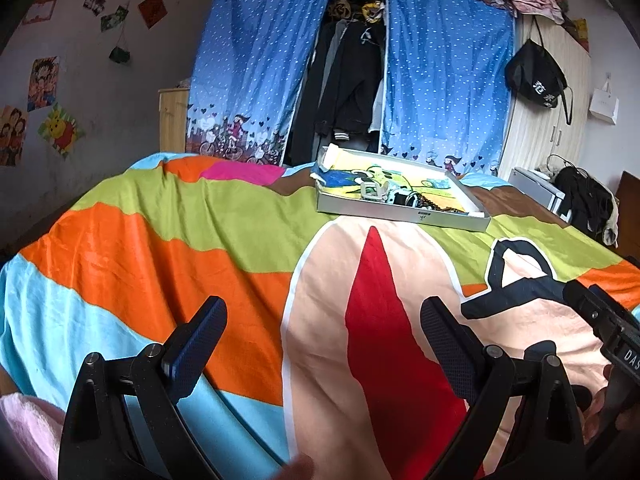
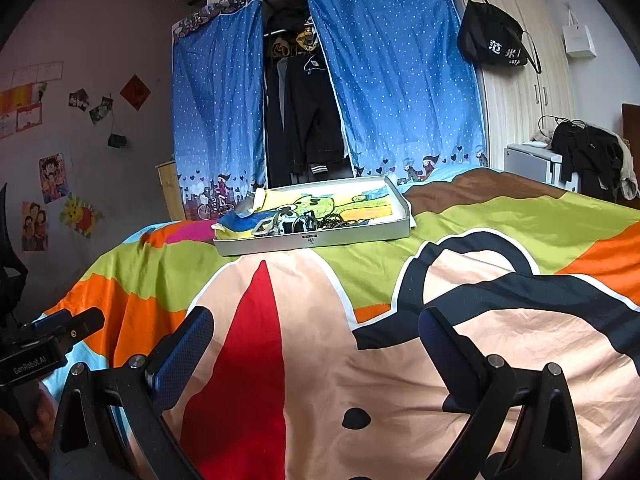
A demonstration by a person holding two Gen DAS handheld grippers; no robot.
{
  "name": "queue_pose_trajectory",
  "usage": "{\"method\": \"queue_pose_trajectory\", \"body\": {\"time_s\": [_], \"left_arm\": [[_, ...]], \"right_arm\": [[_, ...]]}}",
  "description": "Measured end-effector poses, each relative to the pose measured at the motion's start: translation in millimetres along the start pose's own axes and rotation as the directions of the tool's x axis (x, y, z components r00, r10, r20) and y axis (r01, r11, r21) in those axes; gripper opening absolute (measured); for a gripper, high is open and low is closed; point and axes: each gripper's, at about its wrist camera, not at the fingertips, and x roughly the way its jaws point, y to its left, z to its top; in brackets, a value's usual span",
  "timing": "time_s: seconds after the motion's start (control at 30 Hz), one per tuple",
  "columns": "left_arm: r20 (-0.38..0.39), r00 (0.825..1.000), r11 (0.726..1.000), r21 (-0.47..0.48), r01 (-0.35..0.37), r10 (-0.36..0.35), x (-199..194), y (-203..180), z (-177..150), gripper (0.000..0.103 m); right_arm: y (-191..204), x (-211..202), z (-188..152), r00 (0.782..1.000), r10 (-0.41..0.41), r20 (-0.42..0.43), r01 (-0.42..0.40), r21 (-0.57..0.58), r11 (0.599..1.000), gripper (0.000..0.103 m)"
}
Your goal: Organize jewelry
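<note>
Left claw (image 1: 322, 336), right claw (image 2: 316, 338) wide, seemingly empty.

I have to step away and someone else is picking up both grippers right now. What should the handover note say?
Left gripper: open, holding nothing, above the bedspread.
Right gripper: open, holding nothing, also over the bedspread, beside the left one.
Jewelry: a tangled pile of a watch, beads and small pieces in the near part of the shallow white tray, which sits further up the bed, well ahead of both grippers.
Done: nothing visibly sorted; no pieces lie outside the tray.
Left: move up to the tray, separate the pile and arrange the pieces.
</note>
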Motion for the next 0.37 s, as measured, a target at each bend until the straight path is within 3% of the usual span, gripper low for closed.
{"method": "queue_pose_trajectory", "body": {"time_s": [0.37], "left_arm": [[-0.003,1.000,0.999,-0.033,-0.008,0.008,-0.1,6.7,0.1,0.095]], "right_arm": [[0.2,3.4,-4.9,1.000,-0.001,-0.018,0.000,-0.019,1.000,0.103]]}}
